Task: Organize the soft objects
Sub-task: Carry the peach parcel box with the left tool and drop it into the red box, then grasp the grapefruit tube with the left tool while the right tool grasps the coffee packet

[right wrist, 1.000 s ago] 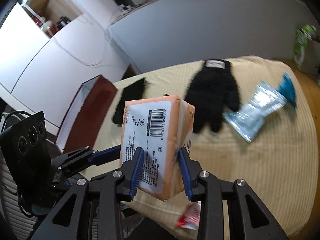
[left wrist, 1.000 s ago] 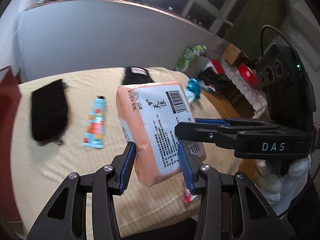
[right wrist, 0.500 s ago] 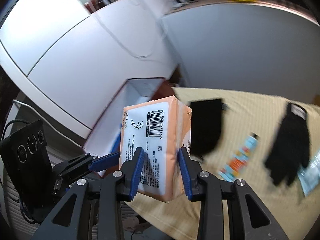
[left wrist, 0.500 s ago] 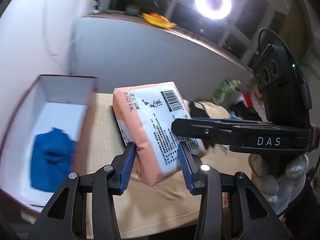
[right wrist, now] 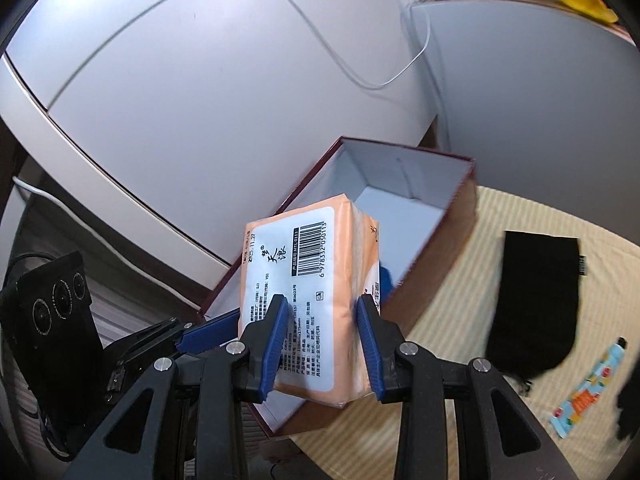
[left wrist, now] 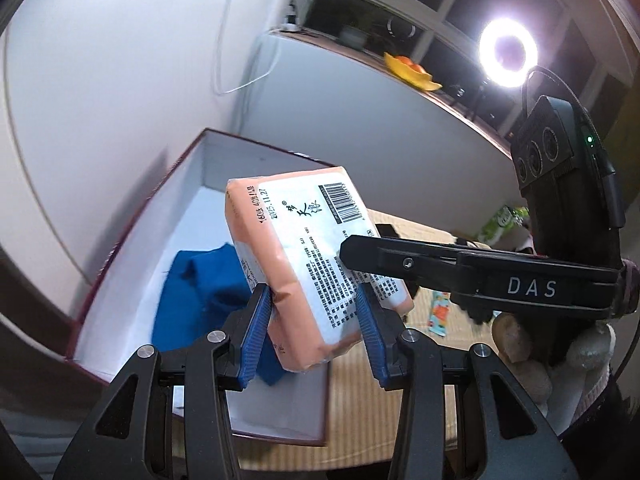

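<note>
White wall and striped cloth (right wrist: 500,232) surround my red box (right wrist: 404,152). Both my left gripper (left wrist: 316,320) and right gripper (right wrist: 322,332) pinch the orange tissue pack (left wrist: 304,256) above it; I should lower it level beside the blue cloth (left wrist: 200,292) before letting go.

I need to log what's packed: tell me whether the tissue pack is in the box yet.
Not yet. The tissue pack is held in the air above the open box, clamped by both the left gripper and the right gripper.
</note>
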Demonstrator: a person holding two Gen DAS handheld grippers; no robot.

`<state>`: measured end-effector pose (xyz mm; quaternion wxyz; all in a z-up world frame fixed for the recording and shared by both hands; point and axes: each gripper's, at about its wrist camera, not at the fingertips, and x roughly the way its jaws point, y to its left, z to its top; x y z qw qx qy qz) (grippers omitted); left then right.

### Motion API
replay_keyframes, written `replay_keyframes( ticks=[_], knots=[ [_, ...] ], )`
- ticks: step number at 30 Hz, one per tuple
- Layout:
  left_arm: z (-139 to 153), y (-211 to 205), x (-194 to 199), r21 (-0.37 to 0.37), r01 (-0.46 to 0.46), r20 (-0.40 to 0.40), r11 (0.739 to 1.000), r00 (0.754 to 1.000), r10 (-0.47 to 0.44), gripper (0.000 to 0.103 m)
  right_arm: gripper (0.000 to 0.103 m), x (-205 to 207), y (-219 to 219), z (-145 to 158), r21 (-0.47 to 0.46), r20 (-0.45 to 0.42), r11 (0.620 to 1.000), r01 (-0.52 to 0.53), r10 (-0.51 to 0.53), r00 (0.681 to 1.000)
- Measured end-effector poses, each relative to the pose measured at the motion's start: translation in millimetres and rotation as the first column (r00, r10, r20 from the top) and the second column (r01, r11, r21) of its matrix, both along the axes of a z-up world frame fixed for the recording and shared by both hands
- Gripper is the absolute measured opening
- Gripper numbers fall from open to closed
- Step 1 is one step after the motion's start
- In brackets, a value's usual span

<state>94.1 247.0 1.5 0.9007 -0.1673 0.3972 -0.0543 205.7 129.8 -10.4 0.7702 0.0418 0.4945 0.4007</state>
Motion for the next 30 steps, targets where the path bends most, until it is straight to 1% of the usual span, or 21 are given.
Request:
replay_keyframes(
  ticks=[4,8,9,10,11,12,13,15,16,20,22,26,30],
  knots=[
    [-13.3,14.0,3.3,-0.008,-0.031,-0.028,1.000,0.999,0.030,0.041,0.033,4.1,22.9,-13.9,-0.020,-0.014,1.000,-0.016,0.016,1.000],
    [-23.2,20.7,3.3,-0.028,-0.041,-0.047,0.999,0.998,0.040,0.040,0.032,7.9,31.5,-25.1,-0.030,-0.024,0.999,-0.028,0.028,0.999],
    [-26.1,21.4,3.4,-0.032,-0.030,-0.052,0.999,0.998,0.028,0.039,0.032,9.6,34.8,-28.9,-0.024,-0.035,0.999,-0.036,0.035,0.999],
    [-28.7,20.1,5.9,-0.029,-0.028,-0.065,0.999,0.998,0.026,0.038,0.025,11.6,37.8,-32.2,-0.015,-0.053,0.999,-0.047,0.046,0.998],
    [-31.7,19.5,7.4,-0.014,-0.032,-0.079,0.999,0.996,0.031,0.038,0.023,12.7,39.2,-35.9,-0.010,-0.073,0.998,-0.057,0.056,0.996],
    [-35.0,19.2,9.5,0.009,-0.041,-0.088,0.999,0.995,0.041,0.037,0.023,13.2,41.7,-38.6,-0.024,-0.072,0.998,-0.051,0.049,0.996],
    [-37.8,18.9,8.6,0.013,-0.041,-0.091,0.999,0.995,0.042,0.037,0.024,13.6,42.3,-39.6,-0.033,-0.061,0.999,-0.042,0.040,0.997],
    [-40.5,19.1,7.2,-0.003,-0.039,-0.093,0.999,0.995,0.039,0.037,0.024,14.1,41.8,-40.6,-0.034,-0.049,0.999,-0.037,0.035,0.998],
    [-41.1,18.9,5.6,0.000,-0.041,-0.090,0.999,0.995,0.041,0.037,0.025,14.1,40.1,-40.5,-0.038,-0.042,0.999,-0.034,0.032,0.999],
    [-41.8,18.3,1.3,-0.001,-0.047,-0.093,0.999,0.995,0.046,0.037,0.041,13.7,27.8,-34.5,-0.041,-0.012,0.999,-0.025,0.024,1.000],
    [-39.9,16.6,0.9,0.003,-0.042,-0.089,0.999,0.995,0.042,0.037,0.046,12.0,17.4,-29.0,-0.038,0.008,0.999,-0.020,0.020,1.000],
    [-33.6,7.0,-0.3,0.008,-0.033,-0.070,0.999,0.997,0.033,0.037,0.055,4.3,-11.3,-17.9,-0.044,0.054,0.999,0.000,0.002,0.999],
    [-26.9,-10.6,-3.4,0.013,-0.003,-0.047,1.000,0.999,0.004,0.038,0.057,-5.6,-45.3,-8.0,-0.050,0.101,0.998,0.038,-0.033,0.994]
  ],
)
